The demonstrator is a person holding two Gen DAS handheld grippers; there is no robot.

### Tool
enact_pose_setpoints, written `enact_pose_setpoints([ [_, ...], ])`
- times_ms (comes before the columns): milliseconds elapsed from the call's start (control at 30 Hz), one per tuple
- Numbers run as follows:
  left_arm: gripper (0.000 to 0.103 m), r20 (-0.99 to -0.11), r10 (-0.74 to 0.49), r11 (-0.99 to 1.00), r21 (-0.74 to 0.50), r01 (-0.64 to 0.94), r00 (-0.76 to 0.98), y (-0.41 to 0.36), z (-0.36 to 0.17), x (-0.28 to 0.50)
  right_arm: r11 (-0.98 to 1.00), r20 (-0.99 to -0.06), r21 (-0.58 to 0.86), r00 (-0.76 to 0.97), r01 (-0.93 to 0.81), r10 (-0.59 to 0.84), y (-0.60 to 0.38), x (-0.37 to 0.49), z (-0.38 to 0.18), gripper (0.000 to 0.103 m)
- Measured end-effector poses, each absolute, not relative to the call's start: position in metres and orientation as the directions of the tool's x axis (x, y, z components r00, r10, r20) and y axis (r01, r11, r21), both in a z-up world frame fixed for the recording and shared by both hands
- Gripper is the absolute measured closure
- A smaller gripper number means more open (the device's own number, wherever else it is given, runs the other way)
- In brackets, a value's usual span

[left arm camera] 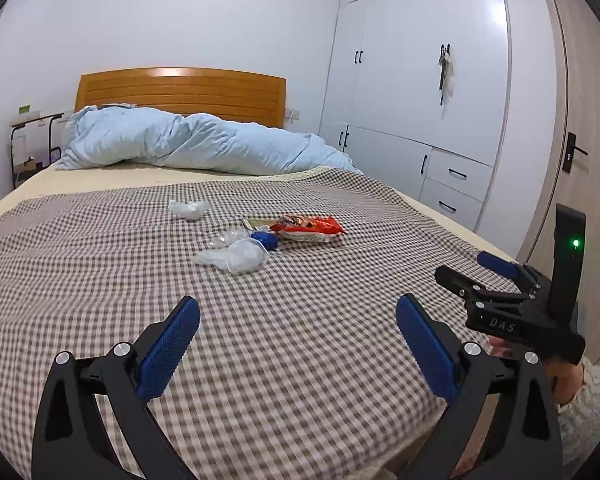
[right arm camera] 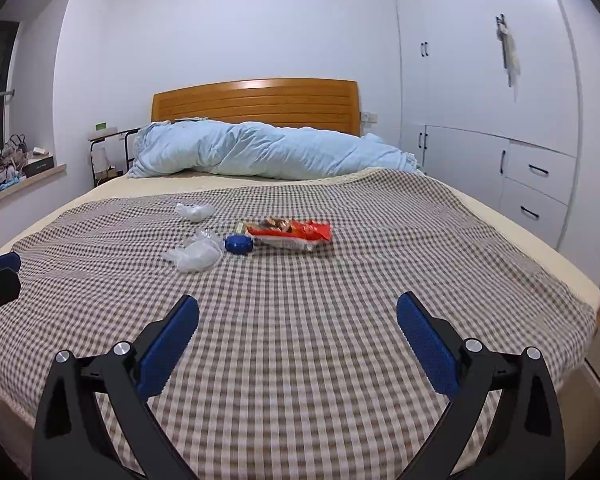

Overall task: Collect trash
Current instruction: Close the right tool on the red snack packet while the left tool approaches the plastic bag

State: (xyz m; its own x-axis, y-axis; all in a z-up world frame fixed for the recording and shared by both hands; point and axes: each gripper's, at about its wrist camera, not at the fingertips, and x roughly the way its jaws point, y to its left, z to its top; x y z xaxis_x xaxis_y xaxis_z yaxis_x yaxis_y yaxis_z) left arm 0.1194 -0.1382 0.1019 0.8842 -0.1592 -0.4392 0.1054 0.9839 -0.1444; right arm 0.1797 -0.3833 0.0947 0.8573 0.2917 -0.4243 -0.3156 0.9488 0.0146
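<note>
Nearest the lens: left claw (left arm camera: 298, 320), blue pads spread wide, nothing between them, hovering low over the checked blanket (left arm camera: 300, 360). Same for the right claw (right arm camera: 298, 318): wide open, empty, level with its partner and off to that one's right. Both probably held back and open because no piece has been chosen yet, leaving a clear line to the trash. Well ahead of both claws, bunched in a loose heap near mid-bed: red snack wrapper (left arm camera: 308, 230) lying flat, blue cap (left arm camera: 266, 239) touching its near-left end, crumpled clear plastic (left arm camera: 240, 256) closest to the claws, and a separate white wad (left arm camera: 190, 209) farther off to the left. No bin or bag visible anywhere, so destination unknown. Hard to tell whether the clear plastic is a cup, a bag or several pieces; a pale strip behind the wrapper too small to identify. Bed's near edge cut off below the claw frames; holding hands mostly hidden.
</note>
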Motion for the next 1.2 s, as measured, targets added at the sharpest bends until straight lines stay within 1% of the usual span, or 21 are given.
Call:
enact_pose_setpoints([
  [133, 0.008, -0.441, -0.154, 0.985, -0.133, 0.105, 0.884, -0.128, 0.108, 0.149, 0.945, -0.445, 0.014, 0.845, -0.326, 0.298, -0.369, 0.218, 0.100, 0.008],
  [300, 0.008, -0.452, -0.158, 0.985, -0.140, 0.105, 0.878, -0.113, 0.112, 0.196, 0.956, -0.467, 0.007, 0.844, -0.293, 0.263, -0.348, 0.281, 0.103, 0.008],
  [433, 0.008, -0.453, -0.159, 0.984, -0.147, 0.102, 0.877, -0.101, 0.112, 0.233, 0.968, -0.554, 0.101, 0.795, -0.230, 0.247, -0.336, 0.357, 0.086, 0.008],
  [567, 0.008, -0.453, -0.144, 0.986, -0.141, 0.089, 0.880, -0.090, 0.114, 0.273, 0.977, -0.672, 0.195, 0.714, -0.087, 0.198, -0.327, 0.433, 0.051, 0.008],
  [633, 0.008, -0.459, -0.146, 0.984, -0.155, 0.083, 0.876, -0.085, 0.116, 0.295, 0.970, -0.708, 0.237, 0.675, -0.051, 0.208, -0.319, 0.460, 0.036, 0.008],
  [733, 0.008, -0.469, -0.131, 0.986, -0.150, 0.068, 0.873, -0.079, 0.115, 0.326, 0.966, -0.747, 0.258, 0.637, 0.015, 0.190, -0.308, 0.487, 0.012, 0.008],
  [767, 0.008, -0.476, -0.121, 0.988, -0.139, 0.061, 0.871, -0.077, 0.113, 0.336, 0.957, -0.767, 0.288, 0.609, 0.043, 0.203, -0.308, 0.493, 0.001, 0.008],
  [800, 0.008, -0.486, -0.109, 0.990, -0.128, 0.052, 0.867, -0.075, 0.110, 0.348, 0.927, -0.785, 0.365, 0.564, 0.085, 0.257, -0.311, 0.500, -0.017, 0.008],
  [833, 0.008, -0.496, -0.103, 0.991, -0.126, 0.046, 0.862, -0.073, 0.105, 0.357, 0.921, -0.761, 0.378, 0.598, 0.092, 0.252, -0.312, 0.498, -0.020, 0.006],
  [867, 0.008, -0.506, -0.101, 0.991, -0.129, 0.041, 0.856, -0.069, 0.102, 0.367, 0.929, -0.712, 0.366, 0.659, 0.053, 0.243, -0.308, 0.491, -0.018, 0.007],
  [900, 0.008, -0.522, -0.103, 0.990, -0.135, 0.037, 0.847, -0.065, 0.096, 0.379, 0.932, -0.711, 0.363, 0.650, 0.012, 0.268, -0.303, 0.489, -0.022, 0.007],
  [933, 0.008, -0.534, -0.102, 0.990, -0.138, 0.032, 0.839, -0.062, 0.092, 0.387, 0.935, -0.712, 0.355, 0.649, 0.002, 0.269, -0.303, 0.487, -0.019, 0.010],
  [967, 0.008, -0.544, -0.097, 0.990, -0.137, 0.026, 0.833, -0.058, 0.088, 0.396, 0.930, -0.701, 0.368, 0.651, -0.019, 0.291, -0.305, 0.487, -0.015, 0.024],
  [1000, 0.008, -0.555, -0.092, 0.991, -0.135, 0.020, 0.827, -0.053, 0.083, 0.408, 0.927, -0.697, 0.374, 0.652, -0.026, 0.299, -0.308, 0.487, -0.013, 0.053],
  [1067, 0.008, -0.578, -0.079, 0.992, -0.128, 0.006, 0.812, -0.045, 0.074, 0.428, 0.903, -0.691, 0.430, 0.640, -0.010, 0.336, -0.318, 0.490, -0.020, 0.059],
  [1100, 0.008, -0.596, -0.070, 0.991, -0.133, -0.012, 0.800, -0.039, 0.068, 0.442, 0.884, -0.685, 0.467, 0.635, 0.004, 0.358, -0.326, 0.490, -0.022, 0.067],
  [1133, 0.008, -0.607, -0.065, 0.989, -0.142, -0.028, 0.792, -0.033, 0.063, 0.452, 0.857, -0.665, 0.513, 0.651, 0.042, 0.366, -0.340, 0.487, -0.021, 0.070],
  [1200, 0.008, -0.624, -0.071, 0.980, -0.190, -0.063, 0.778, -0.019, 0.055, 0.473, 0.818, -0.608, 0.568, 0.716, 0.089, 0.343, -0.366, 0.479, -0.010, 0.072],
])
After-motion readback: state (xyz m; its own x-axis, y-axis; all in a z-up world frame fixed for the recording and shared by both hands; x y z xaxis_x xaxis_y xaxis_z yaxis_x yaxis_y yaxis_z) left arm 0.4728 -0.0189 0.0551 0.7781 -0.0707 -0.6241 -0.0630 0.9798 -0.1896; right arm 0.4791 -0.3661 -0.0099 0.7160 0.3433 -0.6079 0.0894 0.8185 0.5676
